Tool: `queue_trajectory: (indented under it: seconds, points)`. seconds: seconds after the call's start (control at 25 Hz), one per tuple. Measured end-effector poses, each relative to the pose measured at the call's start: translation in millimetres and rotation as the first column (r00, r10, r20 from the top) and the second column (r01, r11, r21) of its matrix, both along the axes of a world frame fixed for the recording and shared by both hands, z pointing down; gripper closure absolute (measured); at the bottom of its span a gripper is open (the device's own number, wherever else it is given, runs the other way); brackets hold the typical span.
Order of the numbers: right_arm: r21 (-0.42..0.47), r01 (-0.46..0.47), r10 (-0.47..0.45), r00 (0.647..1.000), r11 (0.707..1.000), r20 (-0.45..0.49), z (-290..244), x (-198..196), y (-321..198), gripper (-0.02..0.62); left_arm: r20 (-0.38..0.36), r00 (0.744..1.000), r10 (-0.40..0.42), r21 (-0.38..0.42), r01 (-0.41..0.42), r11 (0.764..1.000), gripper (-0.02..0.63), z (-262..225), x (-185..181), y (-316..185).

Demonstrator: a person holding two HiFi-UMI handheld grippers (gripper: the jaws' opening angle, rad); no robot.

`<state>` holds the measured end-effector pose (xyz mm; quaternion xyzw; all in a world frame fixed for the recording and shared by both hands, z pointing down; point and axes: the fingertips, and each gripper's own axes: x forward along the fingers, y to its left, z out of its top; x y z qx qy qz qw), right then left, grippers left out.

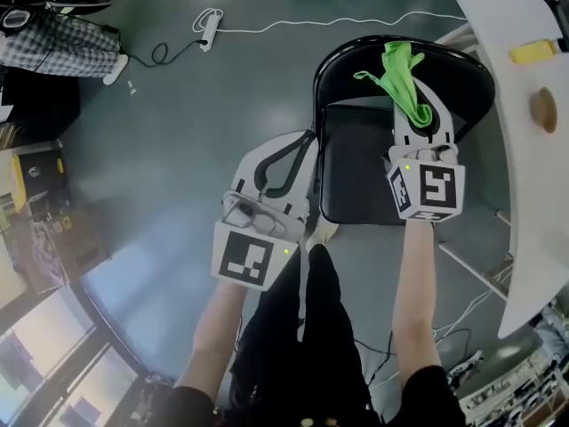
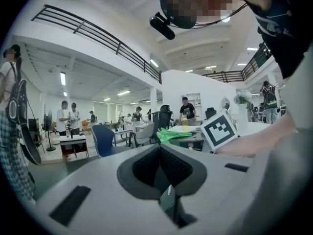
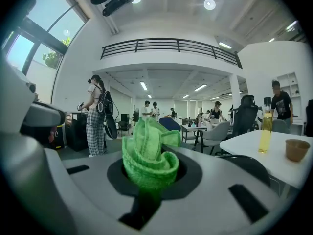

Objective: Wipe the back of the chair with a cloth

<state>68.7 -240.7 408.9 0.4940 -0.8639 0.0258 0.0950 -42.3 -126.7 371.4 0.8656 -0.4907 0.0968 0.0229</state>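
Right gripper [image 1: 416,105], clamped on a crumpled green cloth [image 1: 404,76], seems just off the black curved chair back [image 1: 356,56]: pressing down comes next; left gripper [image 1: 299,149] idles closed.

cloth [image 1: 404,76]: bright green | chair [image 1: 356,172]: black | table [image 1: 511,69]: white | floor [image 1: 178,132]: grey | cup [image 1: 544,109]: brown

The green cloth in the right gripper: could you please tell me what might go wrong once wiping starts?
The cloth is bunched in the right gripper, so the hard jaws might scrape the chair back, or the loose tail may snag. The table stands close on the right; a wide sweep could knock it.
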Motion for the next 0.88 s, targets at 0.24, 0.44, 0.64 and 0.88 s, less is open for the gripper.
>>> queue_trajectory:
  seconds: [0.24,0.44,0.64,0.88]
  points:
    - [-0.022,-0.003,0.002,0.999,1.0,-0.045,23,-15,-14,0.552,-0.011,1.0,0.012,-0.015,-0.012,1.0,0.6,18,-5,-16]
    - [-0.053,-0.004,-0.001,0.996,0.999,-0.086,42,-22,-21,0.552,-0.024,1.0,0.019,-0.025,-0.019,0.999,0.6,24,-12,-28]
    - [-0.095,-0.008,-0.007,0.988,0.995,-0.155,72,-28,-19,0.552,-0.038,0.999,0.015,-0.039,-0.016,0.999,0.6,26,-21,-30]
    - [-0.165,-0.006,-0.03,0.977,0.986,-0.213,113,-37,-4,0.552,-0.045,0.999,0.019,-0.045,-0.021,0.999,0.6,29,-27,-24]
